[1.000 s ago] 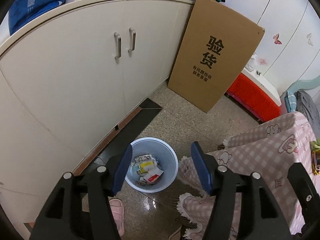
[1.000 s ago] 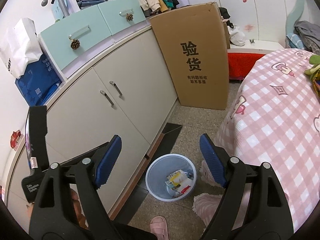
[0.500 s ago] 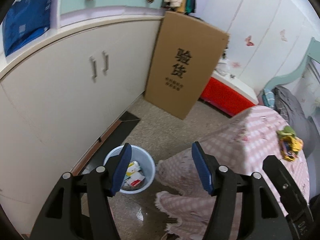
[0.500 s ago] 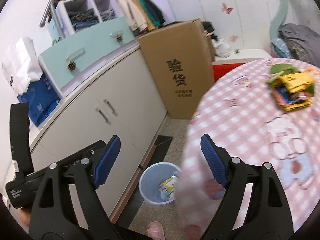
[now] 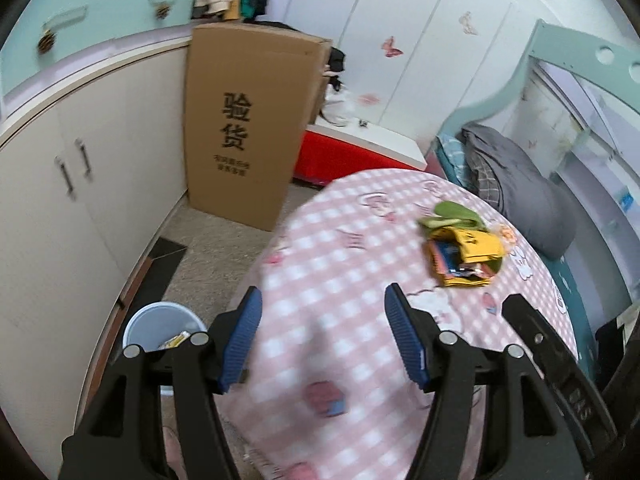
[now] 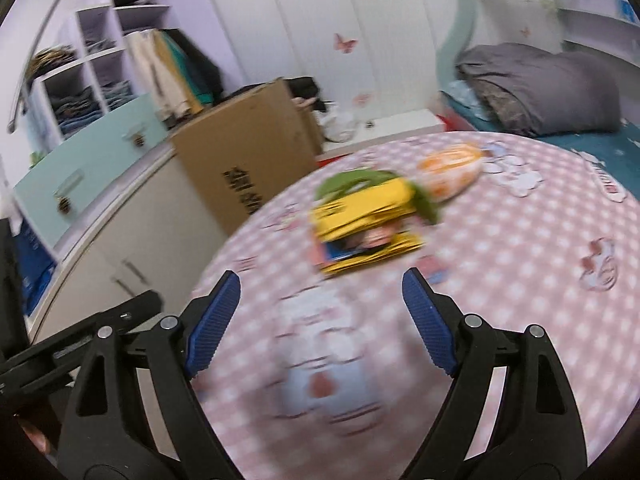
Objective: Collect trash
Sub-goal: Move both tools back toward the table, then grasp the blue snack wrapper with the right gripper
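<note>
A pile of trash lies on the round table's pink checked cloth [image 5: 340, 264]: yellow packets [image 5: 464, 256] with a green wrapper [image 5: 452, 214] on their far side. My left gripper [image 5: 322, 292] hangs open over the cloth, short of the pile and left of it, with nothing between its fingers. In the right wrist view the yellow packets [image 6: 364, 216], the green wrapper [image 6: 352, 180] and an orange and white packet [image 6: 448, 170] are blurred. They lie just beyond my open, empty right gripper [image 6: 321, 276]. A pale blue bin [image 5: 160, 326] with wrappers in it stands on the floor at the table's left.
A tall cardboard box [image 5: 244, 128] leans on the cream cabinet [image 5: 80, 184] at the left. A red chest with a white top [image 5: 340, 156] sits behind the table. A bed with a grey blanket [image 5: 520, 184] lies to the right.
Both views have swung from the bin on the floor up and to the right onto the table top. The trash pile has come into view. Both grippers have stayed open.
</note>
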